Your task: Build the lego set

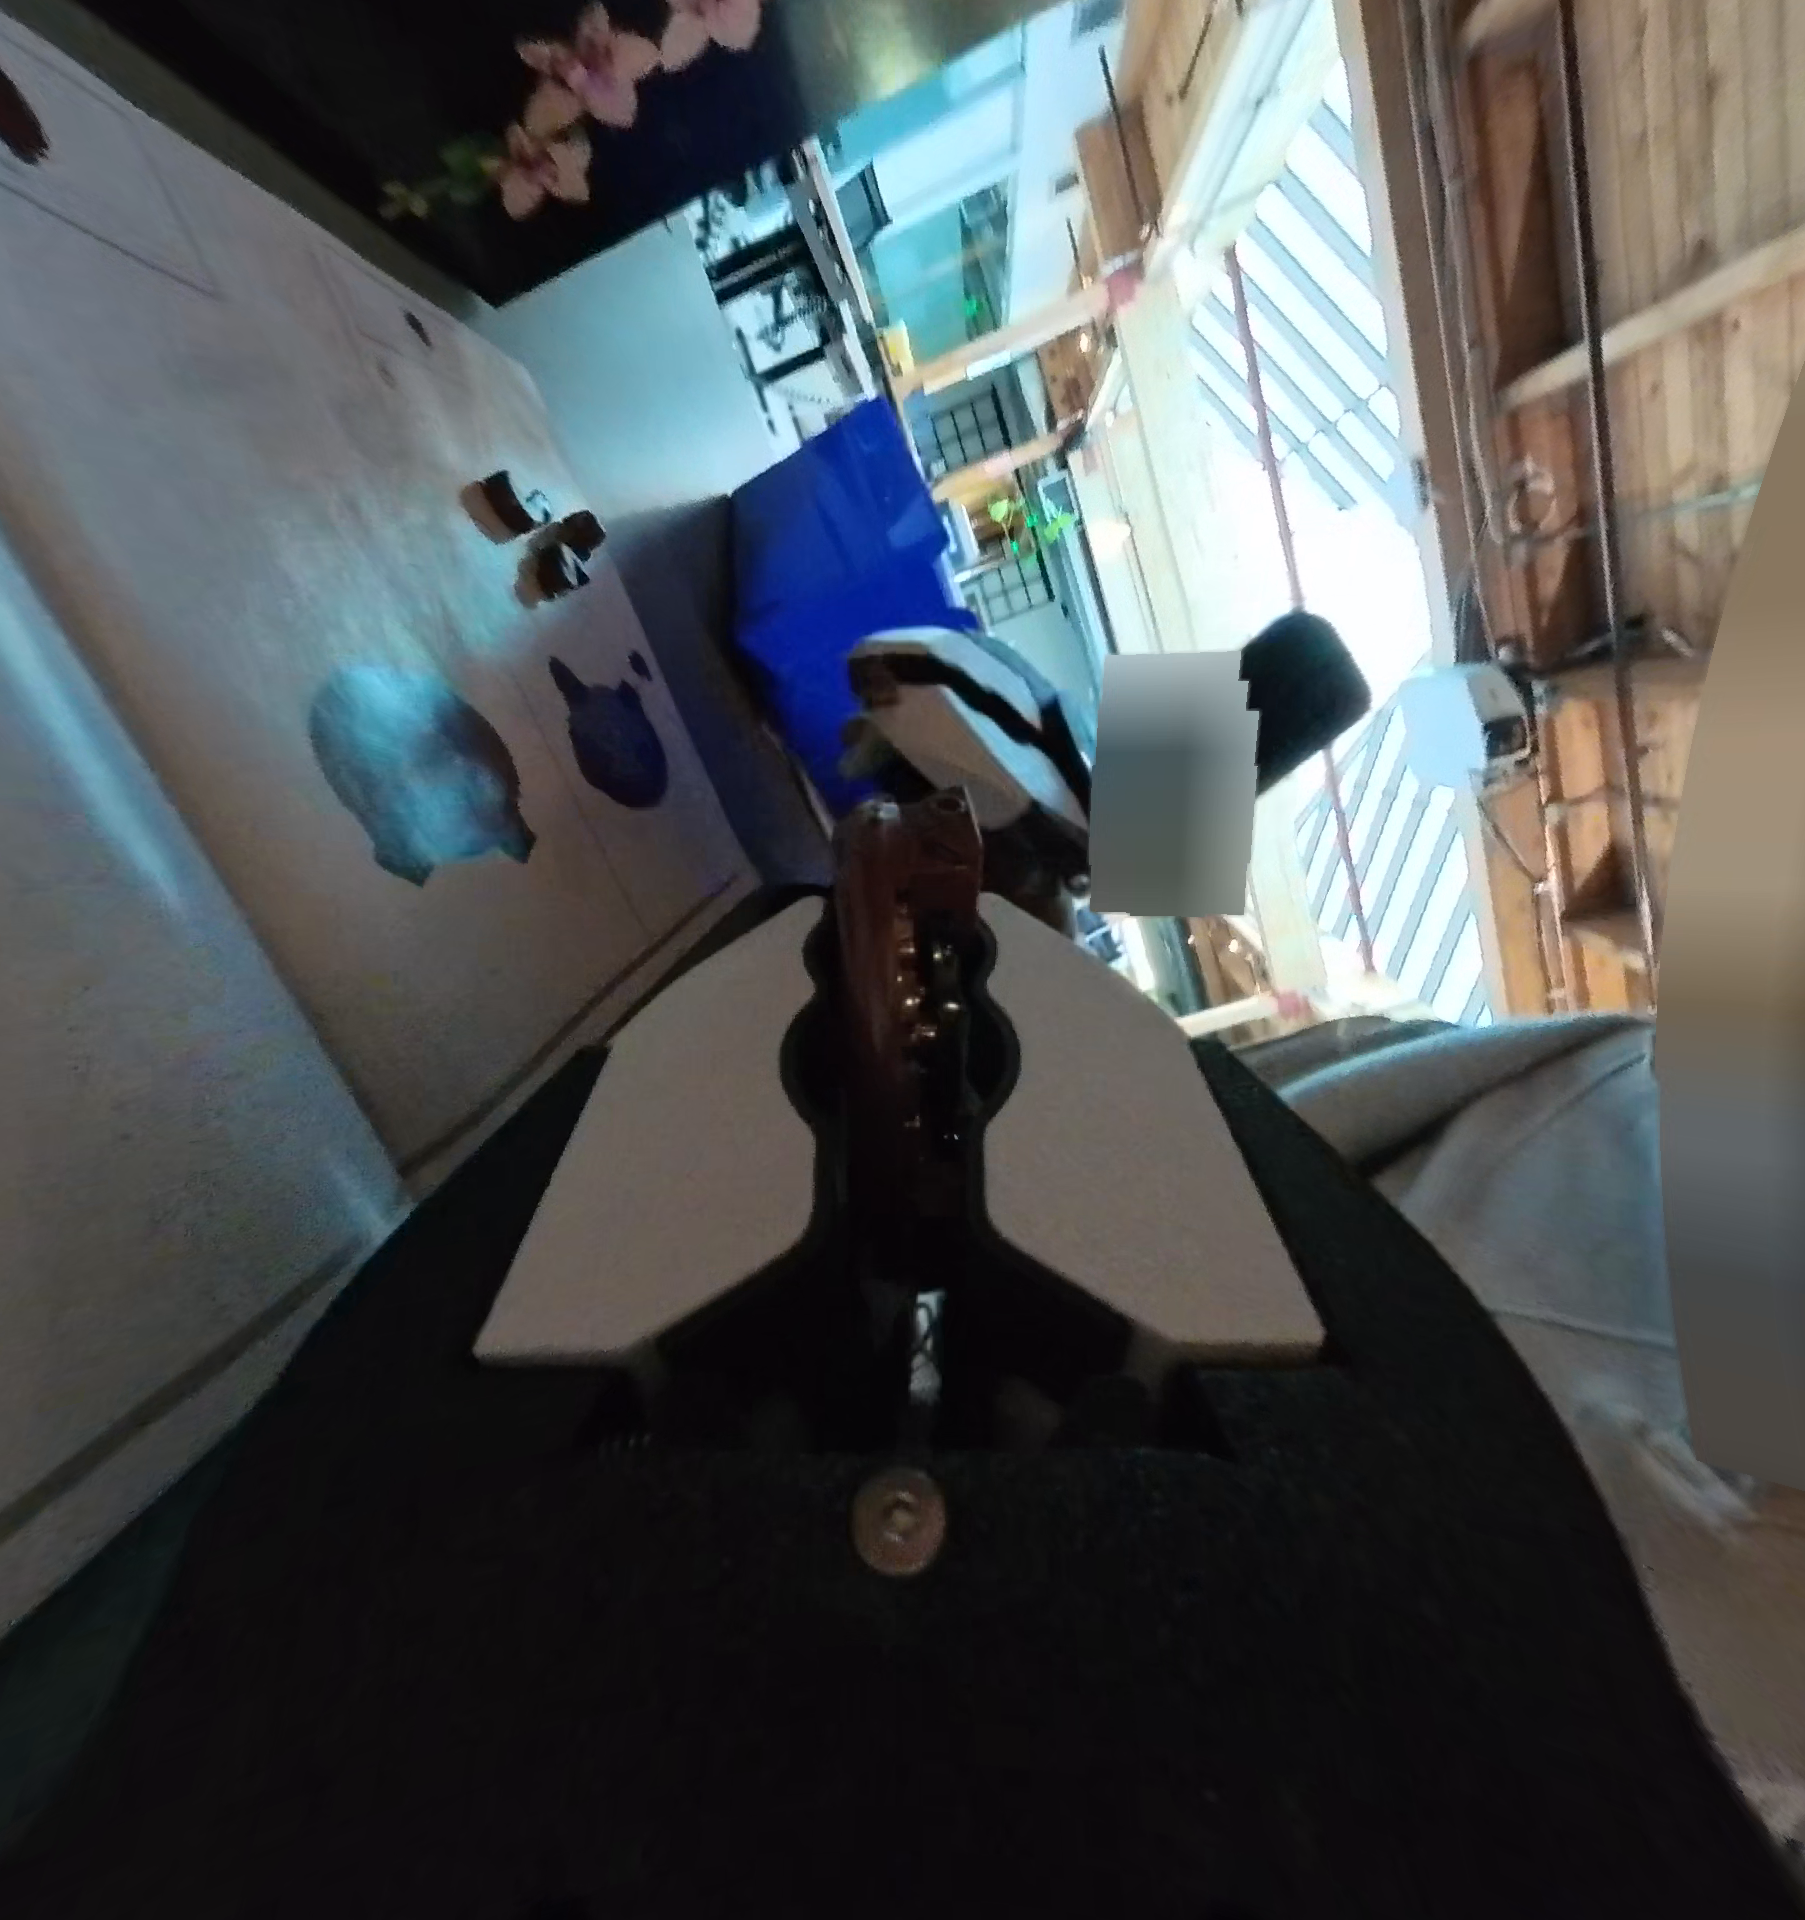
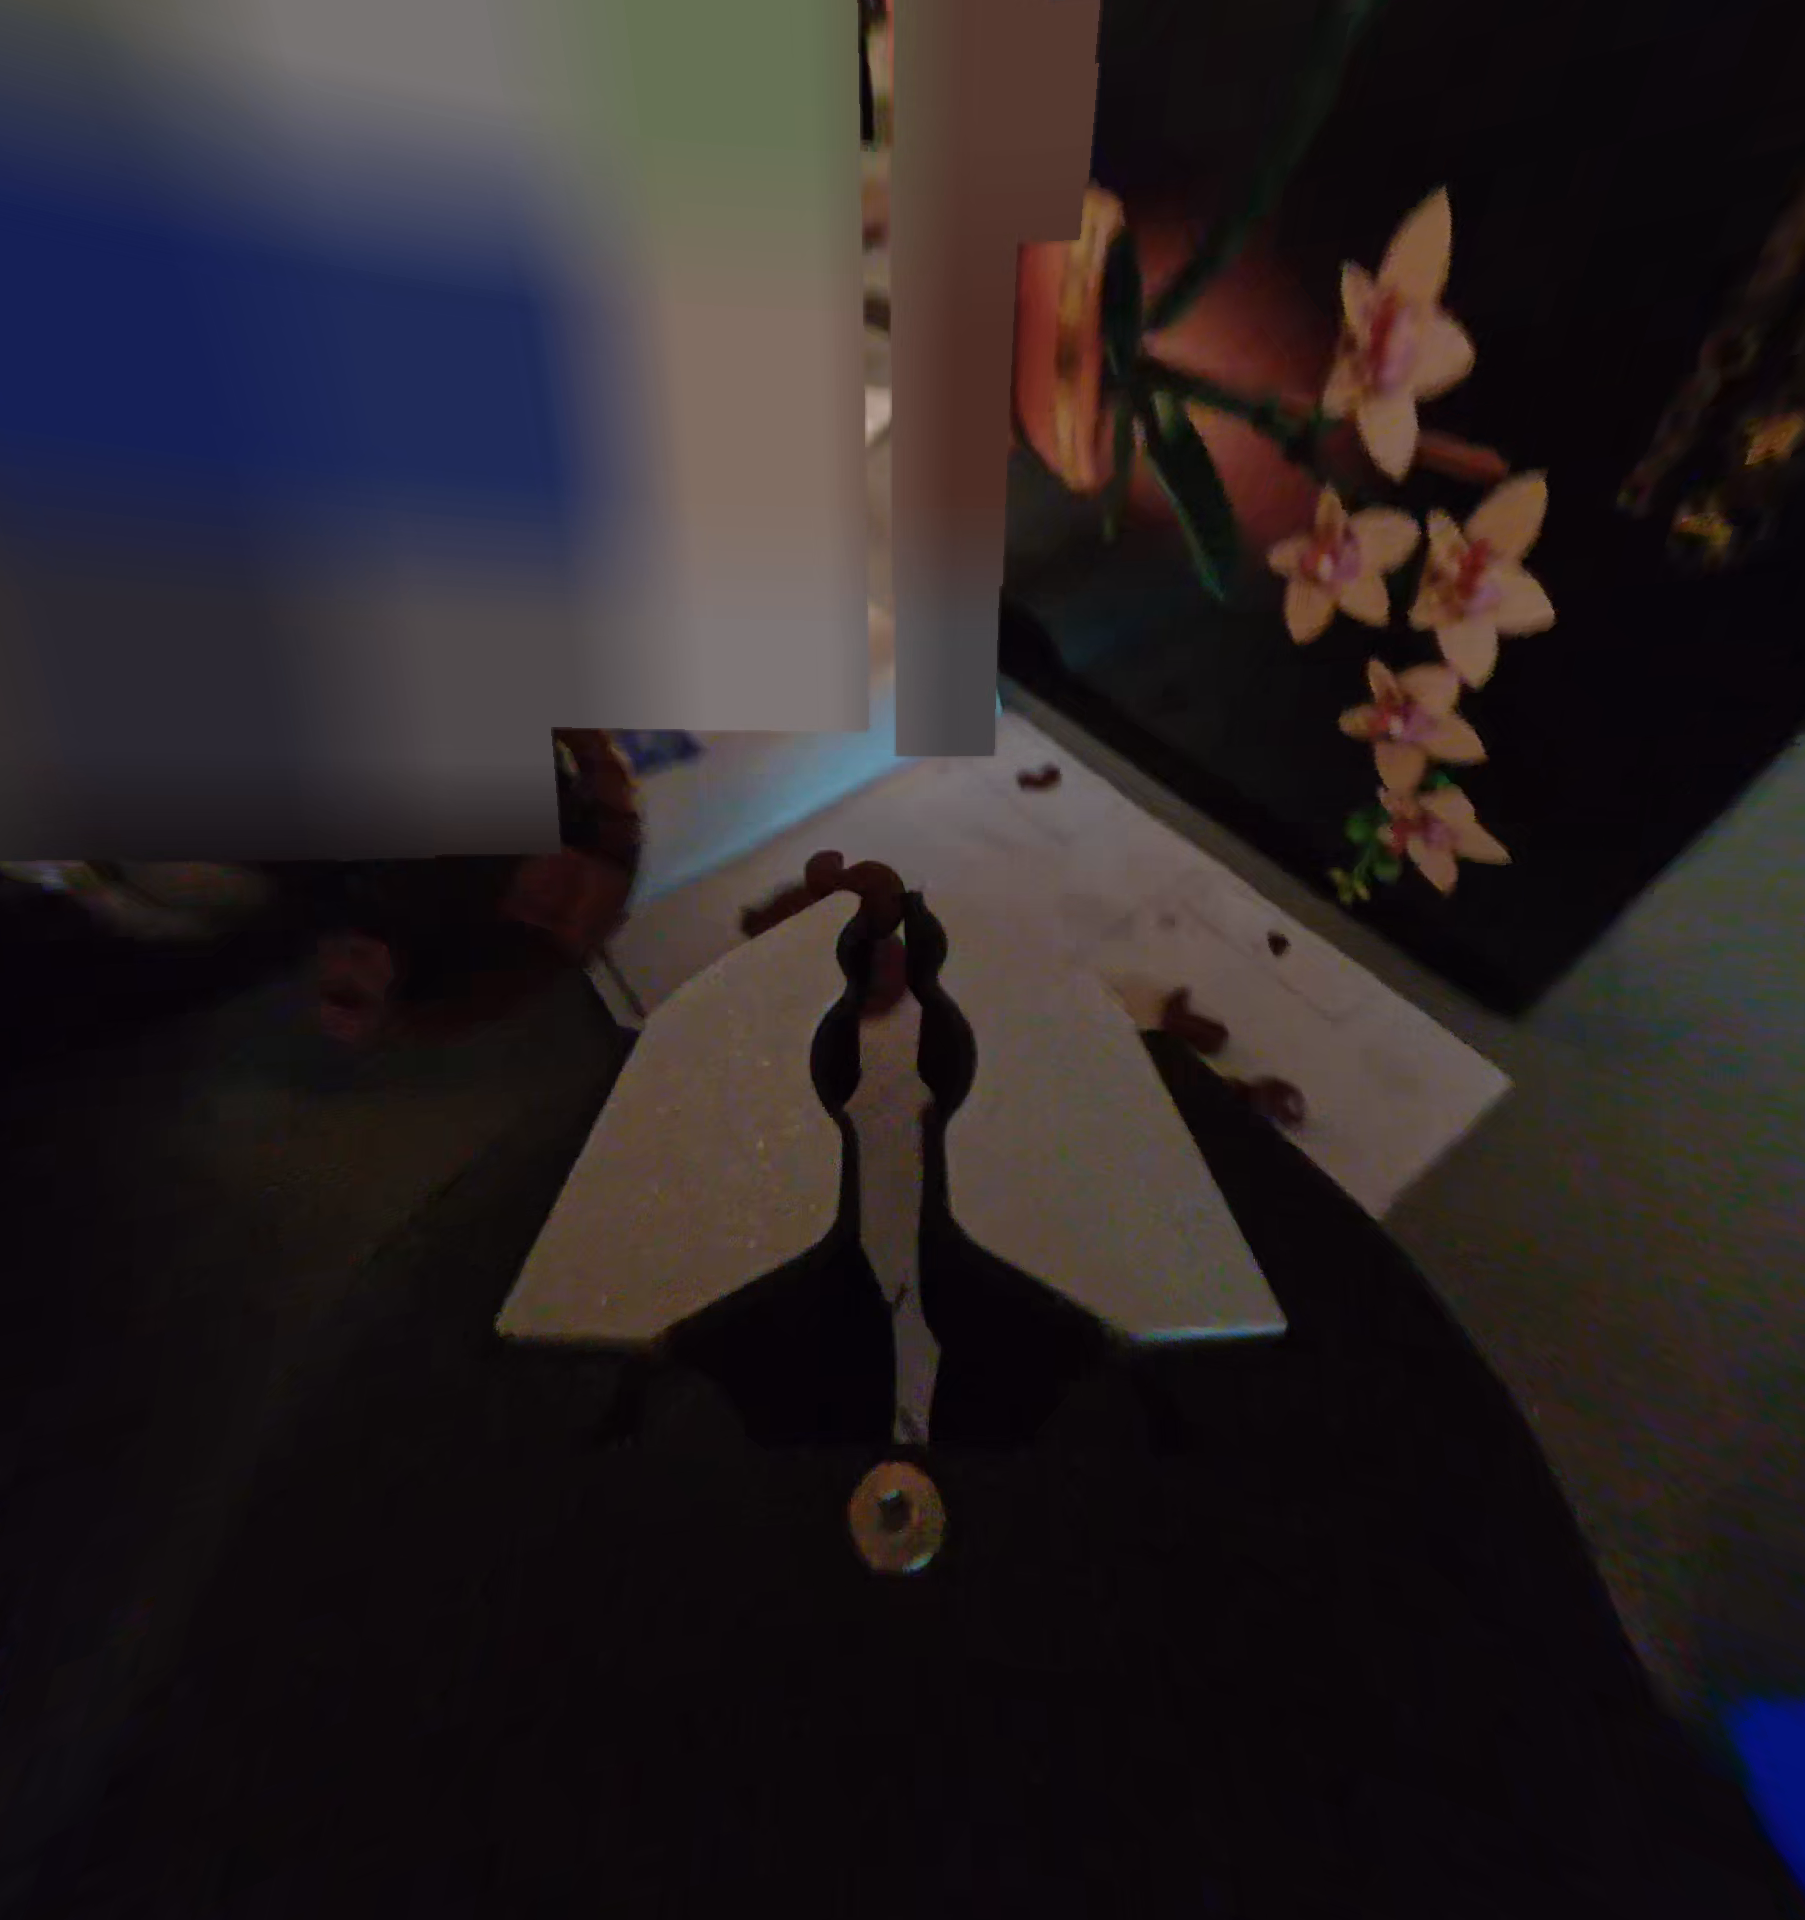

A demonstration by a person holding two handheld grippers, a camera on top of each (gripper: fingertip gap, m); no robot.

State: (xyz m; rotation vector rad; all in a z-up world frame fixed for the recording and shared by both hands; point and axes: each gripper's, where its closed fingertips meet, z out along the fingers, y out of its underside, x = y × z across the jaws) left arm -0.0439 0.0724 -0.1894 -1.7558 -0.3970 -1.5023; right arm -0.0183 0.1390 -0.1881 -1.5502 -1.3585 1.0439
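Between my left gripper's [image 1: 903,935] fingers sits a dark brown, studded plastic brick assembly [image 1: 903,914], long and narrow, poking out past the fingertips. Both black pads are closed against its sides, so I log it as clamped. Left view is rolled sideways: white instruction sheet [image 1: 254,623] with printed blue shapes on the left, blue pouch [image 1: 836,540] farther off, and the other gripper's white-and-black body [image 1: 960,717] just beyond the brick assembly.

Right gripper [image 2: 882,914]: fingers drawn together on a small reddish-brown curved plastic piece [image 2: 862,883], pinched at the very tips, most of the piece standing proud above them. Below it lies the white sheet on the grey table [image 2: 1656,1039], with several loose small brown pieces [image 2: 1189,1023] scattered across the paper. A black box printed with pale orchid flowers [image 2: 1397,468] stands to the right, touching the sheet's far edge.

Handling judgement: both parts look rigid, light and smooth, so likely slippery under a tip pinch. The curved piece is held on a thin section; I judge it prone to pivoting or popping out if pushed sideways. The brick assembly is stiff but built of pressed-together parts, so it may split under bending; gripping across its flat long sides, as now, seems the sound hold. View is dim on the right, so fine contact is hard to confirm.
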